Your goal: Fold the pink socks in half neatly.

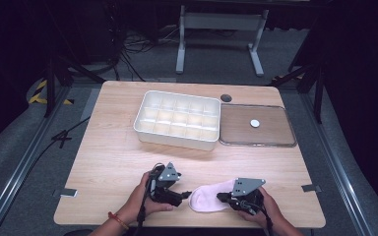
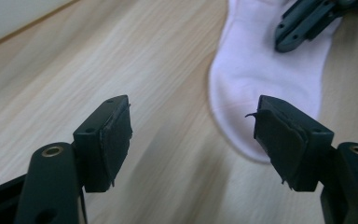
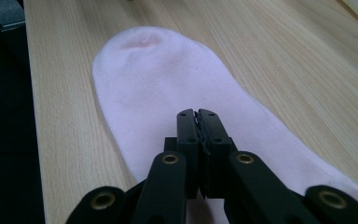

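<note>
high view: pink sock (image 1: 207, 200) flat on the tabletop's (image 1: 118, 157) near edge. right claw (image 3: 197, 114) pressed closed on it, left claw (image 2: 193, 135) wide open and empty at the toe. guessing folding's next, so left needs to grab the toe.

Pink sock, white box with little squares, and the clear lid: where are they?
Pink sock (image 1: 204, 200): high view, on its rounded toe half.
White box (image 1: 177, 139): high view, on its front wall.
Clear lid (image 1: 256, 143): high view, on its front rim.

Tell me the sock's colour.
Pale pink sock, clearest in the right gripper view.
</note>
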A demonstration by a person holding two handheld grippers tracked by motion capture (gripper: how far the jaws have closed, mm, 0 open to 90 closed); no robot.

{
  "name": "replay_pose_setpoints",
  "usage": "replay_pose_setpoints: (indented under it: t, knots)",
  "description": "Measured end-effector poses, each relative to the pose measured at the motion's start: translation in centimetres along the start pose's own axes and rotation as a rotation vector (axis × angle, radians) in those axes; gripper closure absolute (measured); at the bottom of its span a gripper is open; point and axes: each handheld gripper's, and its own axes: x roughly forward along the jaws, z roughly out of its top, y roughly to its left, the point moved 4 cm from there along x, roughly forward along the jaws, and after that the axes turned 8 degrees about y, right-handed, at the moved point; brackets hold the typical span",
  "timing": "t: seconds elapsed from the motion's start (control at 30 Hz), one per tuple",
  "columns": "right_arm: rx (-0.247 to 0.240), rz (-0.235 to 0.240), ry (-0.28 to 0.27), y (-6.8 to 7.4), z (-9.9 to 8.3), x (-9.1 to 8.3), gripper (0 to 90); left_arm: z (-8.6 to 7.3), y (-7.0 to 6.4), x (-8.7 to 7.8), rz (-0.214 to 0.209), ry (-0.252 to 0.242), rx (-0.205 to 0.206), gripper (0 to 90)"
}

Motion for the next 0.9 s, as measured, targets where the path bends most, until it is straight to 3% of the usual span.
replay_pose_setpoints:
  t: [0.1, 0.2, 0.3, 0.5, 0.53, 0.7, 0.9]
  knots:
    - [-0.008, -0.003, 0.000, 0.1, 0.1, 0.0, 88.5, 0.8, -0.9, 0.7, -0.005, 0.005, 0.012, 28.7]
    - [0.014, 0.007, -0.019, 0.0, 0.0, 0.2, 88.6, 1.3, -1.2, 1.5, -0.010, 0.018, 0.011, 29.3]
    - [0.007, -0.013, -0.017, 0.1, 0.1, 0.3, 88.7, 1.4, -1.4, 2.2, 0.001, 0.047, 0.041, 29.6]
    - [0.001, -0.063, -0.024, 0.2, 0.5, 0.7, 88.8, 1.1, -1.0, 3.0, 0.037, 0.082, 0.062, 29.5]
    - [0.000, -0.066, -0.026, 0.3, 0.6, 0.8, 88.8, 1.1, -1.0, 3.0, 0.032, 0.078, 0.050, 29.7]
    - [0.010, -0.066, -0.025, 0.1, 0.9, 1.0, 89.0, 1.1, -0.4, 2.8, 0.045, 0.097, 0.066, 30.6]
    - [0.015, -0.069, -0.023, 0.2, 1.4, 1.4, 89.1, 1.0, 0.6, 2.3, 0.062, 0.113, 0.037, 36.5]
